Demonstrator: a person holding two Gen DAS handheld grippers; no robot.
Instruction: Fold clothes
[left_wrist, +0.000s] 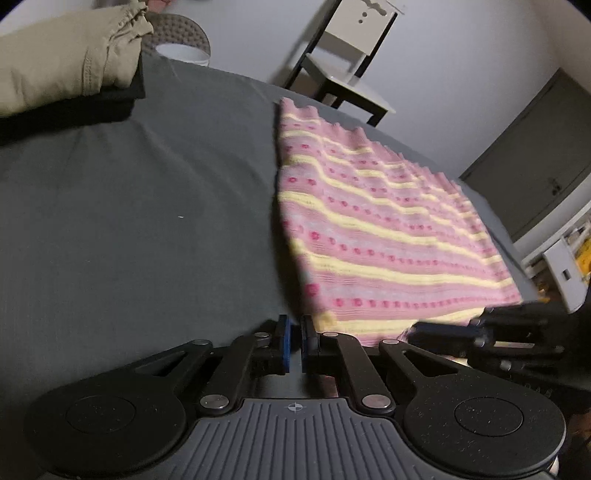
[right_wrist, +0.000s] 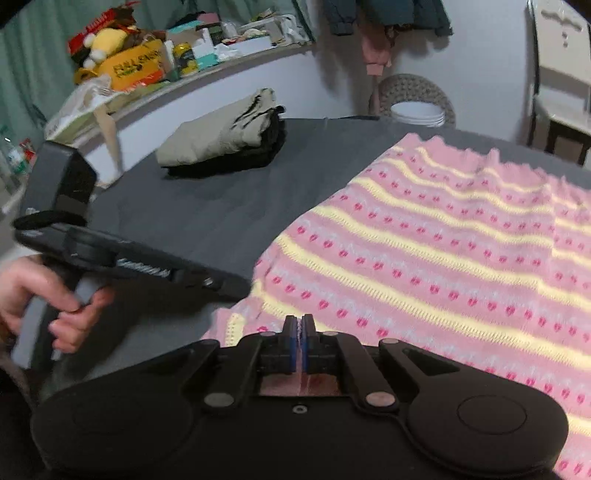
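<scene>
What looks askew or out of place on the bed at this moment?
Nothing stands out. The pink striped sweater lies mostly flat on the grey sheet, only slightly rippled along its far edge. A folded stack of clothes sits neatly at the far corner.

I cannot see the sweater's (right_wrist: 443, 258) near edge in the right wrist view; the right gripper (right_wrist: 299, 345) body covers it, and the picture's right edge cuts the knit off. Whether the left gripper (left_wrist: 295, 343) pinches any cloth, I cannot tell: the sweater corner beside its pads is blurred. The black garment (left_wrist: 74, 107) lies mostly hidden under the folded tan garment (left_wrist: 62, 59). The shelf clutter (right_wrist: 147, 55) is too small to read.
</scene>
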